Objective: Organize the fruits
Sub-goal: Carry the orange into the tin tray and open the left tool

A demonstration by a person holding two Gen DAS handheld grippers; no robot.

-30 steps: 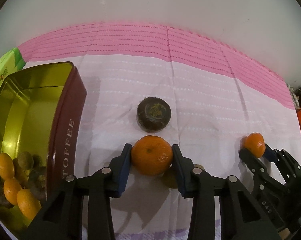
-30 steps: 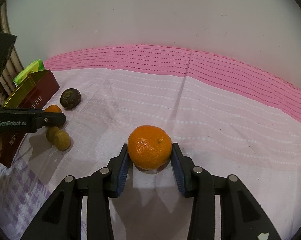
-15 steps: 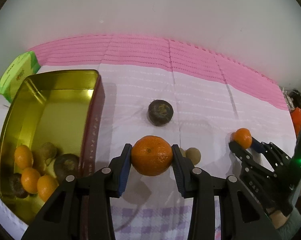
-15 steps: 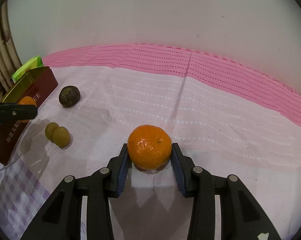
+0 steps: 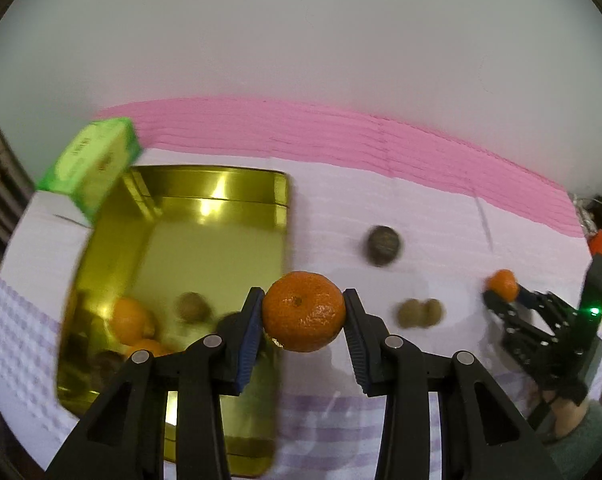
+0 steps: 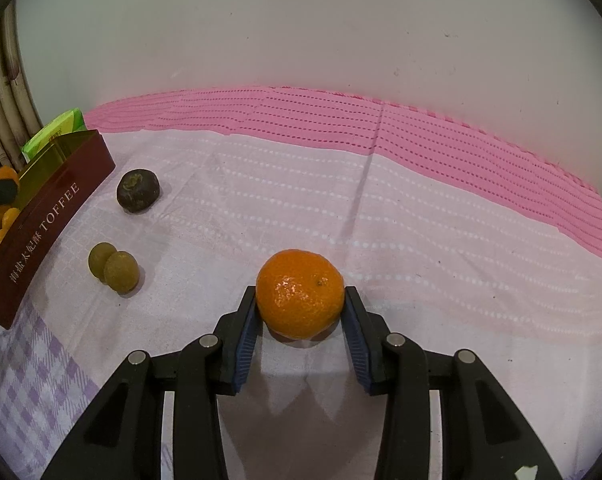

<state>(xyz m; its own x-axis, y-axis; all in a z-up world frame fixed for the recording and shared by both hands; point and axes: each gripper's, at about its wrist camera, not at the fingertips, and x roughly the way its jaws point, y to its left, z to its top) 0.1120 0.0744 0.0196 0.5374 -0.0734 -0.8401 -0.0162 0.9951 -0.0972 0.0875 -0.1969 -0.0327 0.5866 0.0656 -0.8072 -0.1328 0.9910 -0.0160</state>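
My left view is smearing the fruit inside the tin; my fingers are covering the tin's near wall.

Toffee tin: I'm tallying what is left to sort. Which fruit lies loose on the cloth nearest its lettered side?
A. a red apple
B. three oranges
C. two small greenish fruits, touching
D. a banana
C: the two greenish fruits lie touching on the cloth beside the tin; a dark fruit sits farther back.

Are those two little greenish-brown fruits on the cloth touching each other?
Touching. In the right wrist view the two small greenish-brown fruits sit pressed together, one overlapping the other, no cloth showing between them.
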